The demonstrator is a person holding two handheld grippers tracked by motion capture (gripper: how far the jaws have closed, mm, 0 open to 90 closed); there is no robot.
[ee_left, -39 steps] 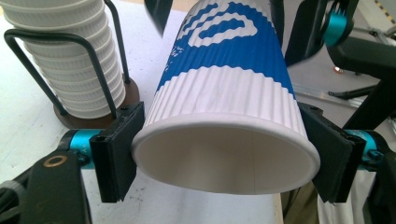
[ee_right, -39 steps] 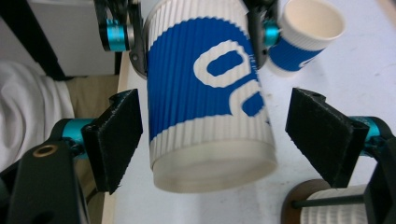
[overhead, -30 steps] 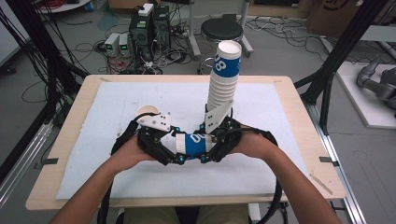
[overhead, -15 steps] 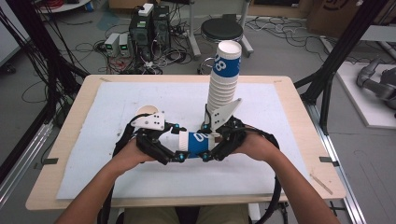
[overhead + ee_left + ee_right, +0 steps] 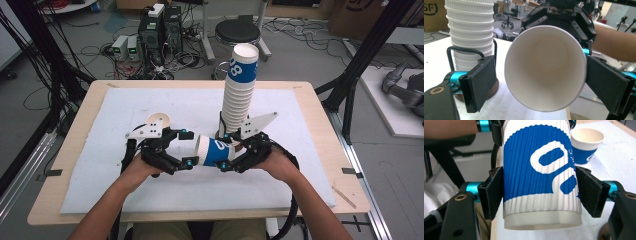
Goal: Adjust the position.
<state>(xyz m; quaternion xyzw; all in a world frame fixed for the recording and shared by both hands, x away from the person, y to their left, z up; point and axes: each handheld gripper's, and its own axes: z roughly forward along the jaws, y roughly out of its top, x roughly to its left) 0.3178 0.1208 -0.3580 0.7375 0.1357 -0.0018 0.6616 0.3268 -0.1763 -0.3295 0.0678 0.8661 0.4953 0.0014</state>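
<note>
Right claw clamped on cup, pads pressing both ribbed sides near base; cup held level above surface, mouth toward left claw. Left claw apart, jaws just been opening; cup rim sits between them, gap visible at left pad in left gripper view, right pad close to rim, contact unclear. Cup stack upright on surface just behind right claw. Second cup stands on surface beyond, seen in right gripper view.

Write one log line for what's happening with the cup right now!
right gripper: shut on cup | left gripper: open, just let go, fingers beside rim | stack: upright behind
</note>
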